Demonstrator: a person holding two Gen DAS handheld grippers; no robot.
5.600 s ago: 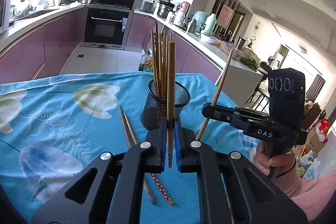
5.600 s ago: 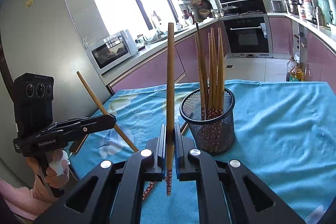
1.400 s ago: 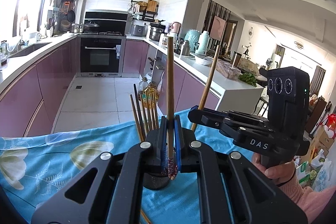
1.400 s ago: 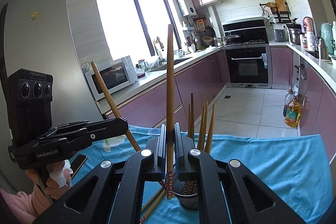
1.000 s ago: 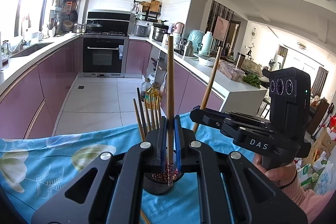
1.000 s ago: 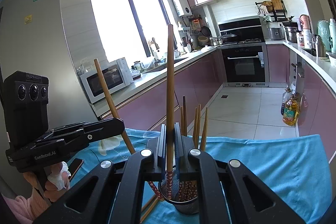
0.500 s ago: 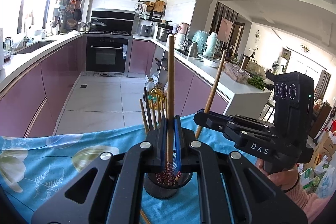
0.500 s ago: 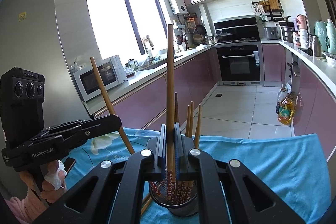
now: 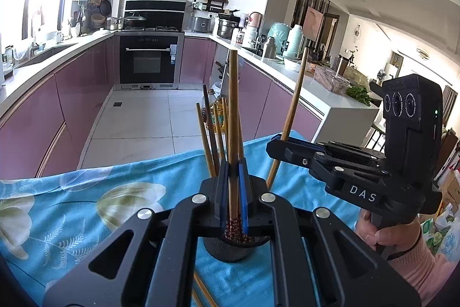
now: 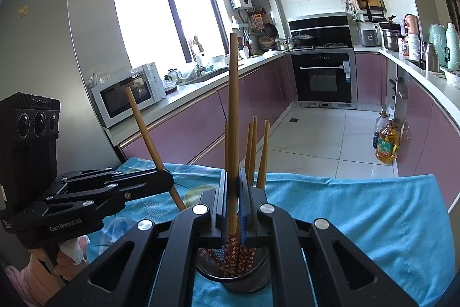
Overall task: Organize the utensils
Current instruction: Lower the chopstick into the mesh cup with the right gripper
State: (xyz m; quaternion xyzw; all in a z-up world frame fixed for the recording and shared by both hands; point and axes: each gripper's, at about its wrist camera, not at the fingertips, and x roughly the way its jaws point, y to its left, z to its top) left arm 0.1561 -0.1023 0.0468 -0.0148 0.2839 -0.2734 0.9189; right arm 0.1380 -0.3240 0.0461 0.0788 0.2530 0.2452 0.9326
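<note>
A black mesh holder [image 9: 230, 252] [image 10: 247, 281] stands on the blue flowered cloth with several chopsticks [image 9: 211, 128] [image 10: 253, 148] upright in it. My left gripper [image 9: 233, 171] is shut on one upright wooden chopstick [image 9: 233, 105], whose patterned lower end shows at the holder's mouth. My right gripper [image 10: 233, 180] is shut on another chopstick [image 10: 233, 94], its patterned end down among those in the holder. Each view shows the other gripper beside it: the right one [image 9: 276, 143] with its tilted chopstick [image 9: 293, 105], the left one [image 10: 166, 177] with its own [image 10: 146, 131].
Two loose chopsticks [image 9: 201, 289] lie on the blue cloth [image 9: 72, 206] in front of the holder. The table's far edge [image 10: 345, 177] drops to a tiled kitchen floor with oil bottles [image 10: 386, 143]. A person's hands [image 9: 385, 232] hold both gripper handles.
Both grippers have come down and forward with their chopsticks. The holder has moved closer under them, and the patterned ends now sit at or in its mouth.
</note>
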